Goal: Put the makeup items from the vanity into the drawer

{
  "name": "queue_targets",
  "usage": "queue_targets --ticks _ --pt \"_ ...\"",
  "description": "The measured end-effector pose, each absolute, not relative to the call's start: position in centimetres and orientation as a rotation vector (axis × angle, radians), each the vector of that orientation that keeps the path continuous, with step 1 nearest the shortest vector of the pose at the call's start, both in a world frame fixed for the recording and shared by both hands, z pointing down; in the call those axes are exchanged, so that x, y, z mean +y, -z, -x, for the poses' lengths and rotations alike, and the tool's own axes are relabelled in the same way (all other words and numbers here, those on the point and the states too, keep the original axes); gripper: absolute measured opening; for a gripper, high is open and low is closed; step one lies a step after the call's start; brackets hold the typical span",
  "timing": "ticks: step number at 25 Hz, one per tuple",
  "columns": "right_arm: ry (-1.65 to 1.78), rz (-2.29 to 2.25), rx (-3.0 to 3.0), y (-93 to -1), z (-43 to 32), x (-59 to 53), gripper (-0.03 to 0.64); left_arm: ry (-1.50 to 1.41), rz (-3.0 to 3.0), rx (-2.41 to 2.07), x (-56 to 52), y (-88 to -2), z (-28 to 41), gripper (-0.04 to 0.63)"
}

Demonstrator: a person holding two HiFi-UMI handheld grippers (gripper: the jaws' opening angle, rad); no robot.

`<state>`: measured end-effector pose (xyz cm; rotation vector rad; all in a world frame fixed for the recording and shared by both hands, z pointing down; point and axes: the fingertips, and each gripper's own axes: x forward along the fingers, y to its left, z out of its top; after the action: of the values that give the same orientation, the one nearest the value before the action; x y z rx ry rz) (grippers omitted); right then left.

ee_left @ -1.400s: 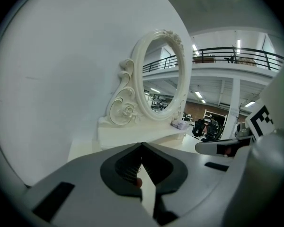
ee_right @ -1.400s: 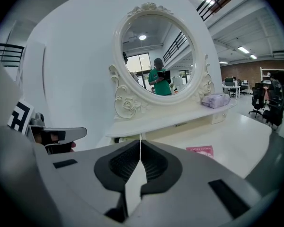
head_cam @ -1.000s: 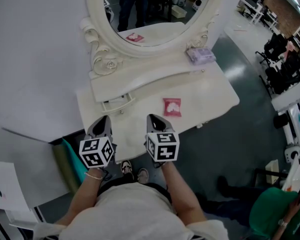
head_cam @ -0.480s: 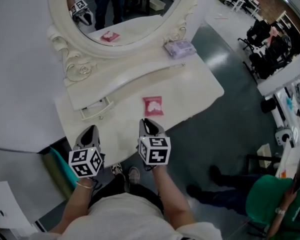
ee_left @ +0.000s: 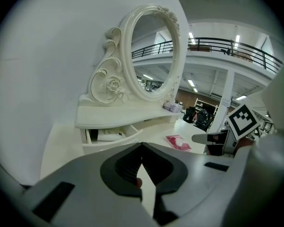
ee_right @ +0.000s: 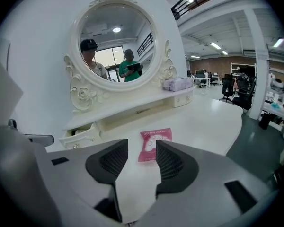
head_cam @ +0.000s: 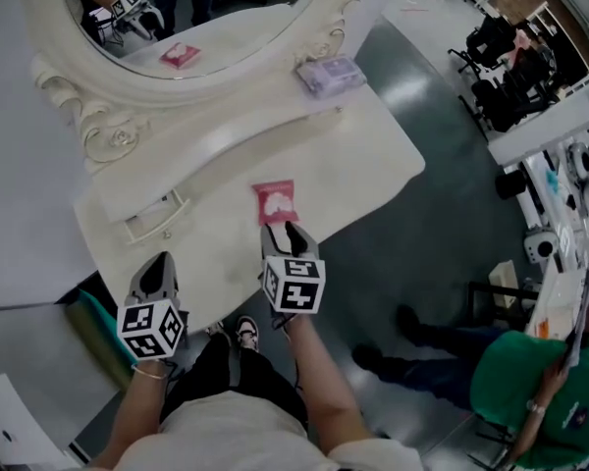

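A pink packet (head_cam: pixel 275 201) lies flat on the white vanity top (head_cam: pixel 363 160), seen straight ahead in the right gripper view (ee_right: pixel 154 144). My right gripper (head_cam: pixel 280 232) hovers just short of it, its jaws having just been opening; they stand open with nothing between them. My left gripper (head_cam: pixel 157 263) is shut and empty near the vanity's front left edge. The small drawer (head_cam: pixel 155 216) under the mirror shelf stands open, with a white item inside (ee_left: pixel 109 135). A purple pack (head_cam: pixel 330 73) rests on the shelf at the right.
An oval mirror (head_cam: pixel 187 18) in a carved white frame rises behind the shelf. A person in green (head_cam: pixel 530 381) stands on the grey floor at right. Office chairs (head_cam: pixel 501 86) are further back. Something green (head_cam: pixel 83 322) sits under the vanity's left side.
My right gripper has moved forward to the pink packet and its jaws have parted. My left gripper has sunk a little and stays shut. The head view has shifted.
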<state>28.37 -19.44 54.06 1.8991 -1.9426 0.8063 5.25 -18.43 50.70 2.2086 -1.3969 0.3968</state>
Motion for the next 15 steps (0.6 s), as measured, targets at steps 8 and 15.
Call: queue_targets --ticks 8,15 --pt "-0.765 -1.905 -1.862 -56.7 -29.9 -22.5 0.238 -0.428 -2.187 -1.365 -18.6 -52.4 -5.8 0.005" --pt "-0.776 -1.871 -1.780 -59.1 -30.7 -24.2 0.275 -0.448 -2.181 -1.330 -19.0 -53.6 -6.7 0.005"
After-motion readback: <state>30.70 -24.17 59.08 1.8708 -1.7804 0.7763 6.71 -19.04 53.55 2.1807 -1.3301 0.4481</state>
